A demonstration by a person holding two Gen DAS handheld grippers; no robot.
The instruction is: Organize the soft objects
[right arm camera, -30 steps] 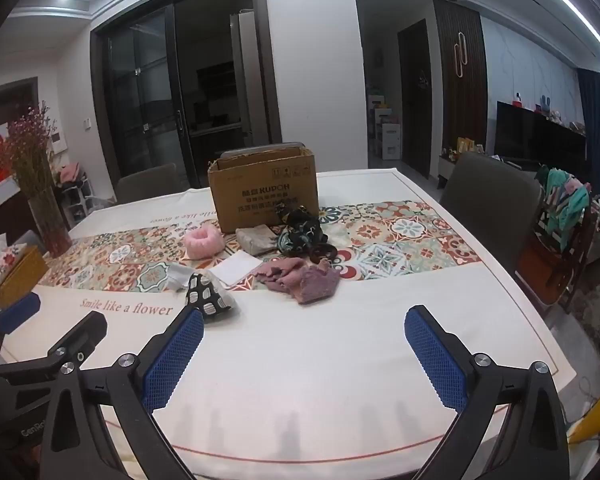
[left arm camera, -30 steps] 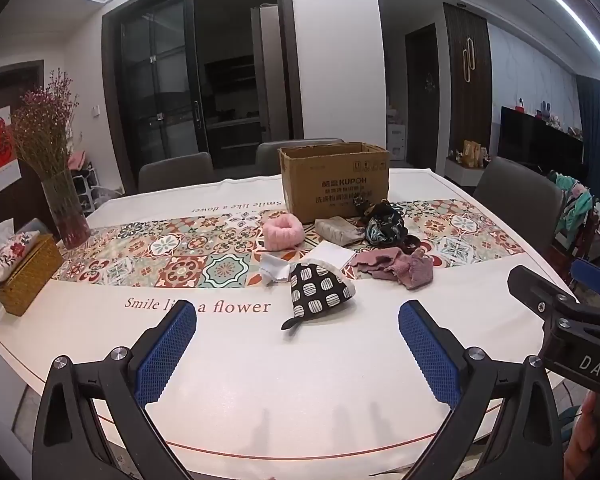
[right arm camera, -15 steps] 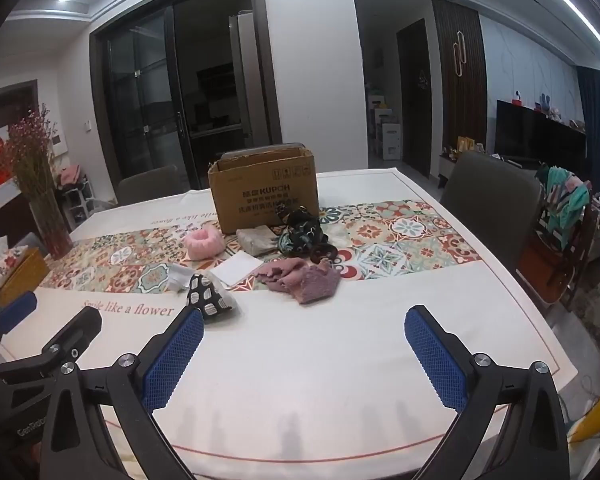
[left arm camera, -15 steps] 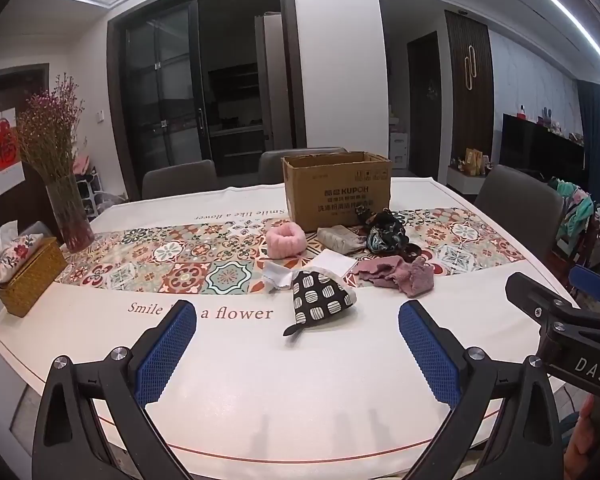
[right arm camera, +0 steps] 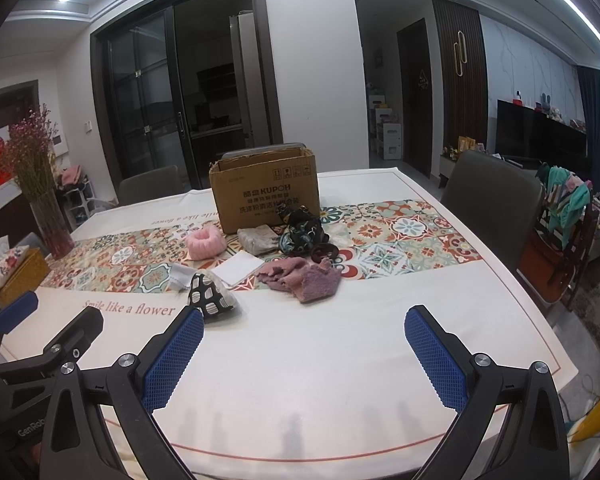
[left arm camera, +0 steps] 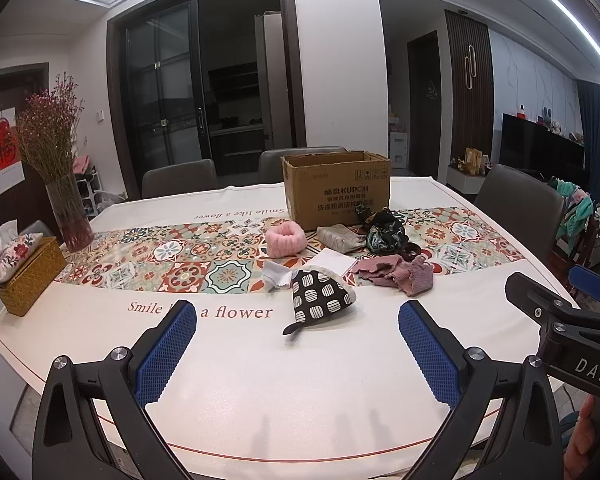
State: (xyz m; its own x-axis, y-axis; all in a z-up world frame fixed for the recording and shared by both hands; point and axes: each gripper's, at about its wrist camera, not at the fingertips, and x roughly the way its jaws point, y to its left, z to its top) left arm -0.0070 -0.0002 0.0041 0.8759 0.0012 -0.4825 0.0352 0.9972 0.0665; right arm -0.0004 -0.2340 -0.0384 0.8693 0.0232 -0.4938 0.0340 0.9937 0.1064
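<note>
Soft things lie in a loose group mid-table in front of an open cardboard box. Nearest is a black-and-white patterned pouch. Behind it lie a mauve fuzzy cloth, a pink fluffy band, a grey folded cloth, a dark patterned fabric bundle and white cloths. My left gripper and my right gripper hover open above the near table edge, holding nothing.
A glass vase of dried pink flowers and a wicker tissue box stand at the left end. Chairs surround the table. The right gripper's body shows at the right edge of the left wrist view.
Both views have shifted slightly, with the left gripper rising a little. The objects on the table have not moved, and both grippers stay open.
</note>
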